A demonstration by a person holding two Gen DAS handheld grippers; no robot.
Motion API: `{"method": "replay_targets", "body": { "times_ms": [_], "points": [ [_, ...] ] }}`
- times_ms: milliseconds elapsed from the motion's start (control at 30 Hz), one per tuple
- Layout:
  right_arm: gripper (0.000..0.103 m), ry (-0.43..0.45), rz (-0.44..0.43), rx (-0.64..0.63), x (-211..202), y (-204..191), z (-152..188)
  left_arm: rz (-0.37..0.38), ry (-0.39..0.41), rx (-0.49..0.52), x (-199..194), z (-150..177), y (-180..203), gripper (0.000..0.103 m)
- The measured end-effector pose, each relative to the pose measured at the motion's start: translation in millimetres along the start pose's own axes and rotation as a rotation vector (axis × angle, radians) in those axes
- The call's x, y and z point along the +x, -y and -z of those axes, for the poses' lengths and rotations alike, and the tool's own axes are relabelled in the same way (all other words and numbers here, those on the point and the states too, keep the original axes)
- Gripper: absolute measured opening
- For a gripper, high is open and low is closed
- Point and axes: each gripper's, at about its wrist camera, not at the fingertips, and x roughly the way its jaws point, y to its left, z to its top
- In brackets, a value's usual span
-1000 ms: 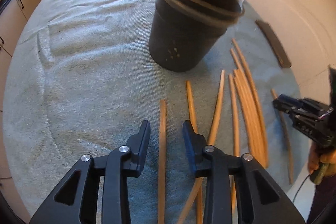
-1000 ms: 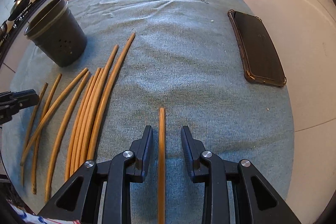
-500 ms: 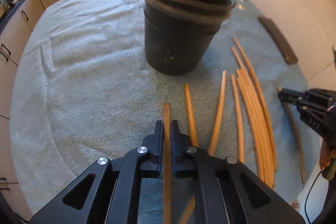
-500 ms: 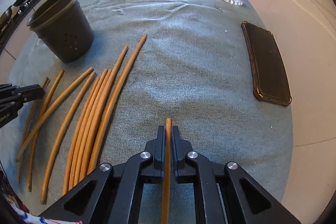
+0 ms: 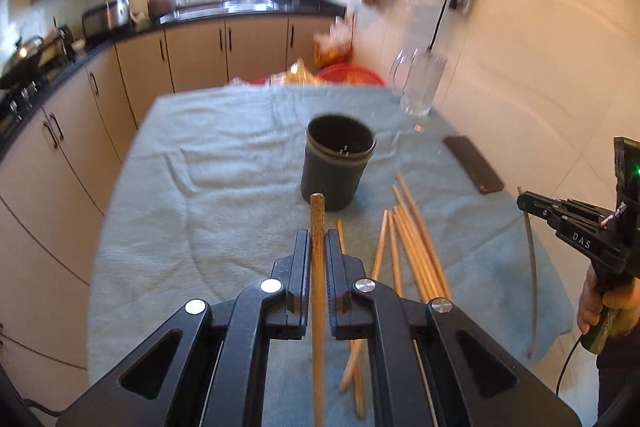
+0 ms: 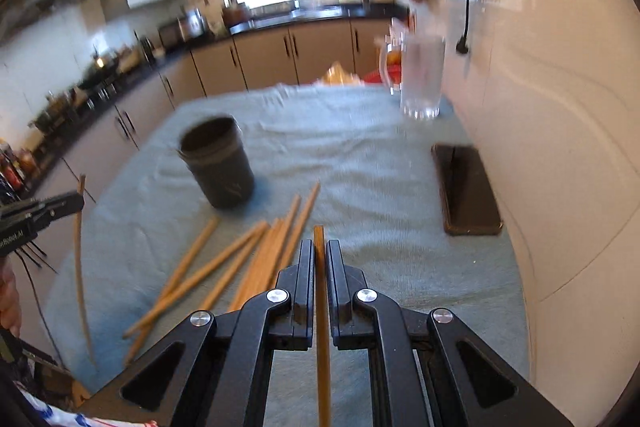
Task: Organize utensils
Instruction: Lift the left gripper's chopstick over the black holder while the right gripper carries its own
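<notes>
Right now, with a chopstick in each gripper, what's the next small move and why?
Probably carry the left gripper forward over the cup first. Its jaws are shut on a chopstick, lifted off the cloth, and the open cup stands straight ahead.

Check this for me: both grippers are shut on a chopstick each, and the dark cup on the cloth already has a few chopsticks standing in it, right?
Not quite. The cup holds nothing: the left wrist view looks into its mouth and shows no sticks. The rest stands: the left gripper is shut on a chopstick, and the right gripper is shut on another chopstick.
</notes>
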Motion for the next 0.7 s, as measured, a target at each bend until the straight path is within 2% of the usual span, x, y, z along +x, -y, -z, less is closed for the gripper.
{"method": "replay_targets", "body": {
  "times_ms": [167, 333, 567, 700],
  "points": [
    [0.006, 0.088, -0.018, 0.021, -33.7, -7.6, 5.4, 0.008, 0.081, 0.01, -49.7, 11.3, 6.3, 0.007],
    [0.006, 0.141, -0.043, 0.033, -57.1, -11.9, 11.0, 0.005, 0.144, 0.038, -83.8, 25.3, 17.9, 0.007],
    [0.006, 0.208, -0.078, 0.037, -81.3, -15.3, 14.6, 0.024, 0.216, 0.059, -111.5, 32.1, 30.2, 0.007],
    [0.006, 0.231, -0.073, 0.03, -87.9, -20.4, 14.7, 0.043, 0.218, 0.036, -111.5, 30.1, 28.6, 0.007]
  ]
}}
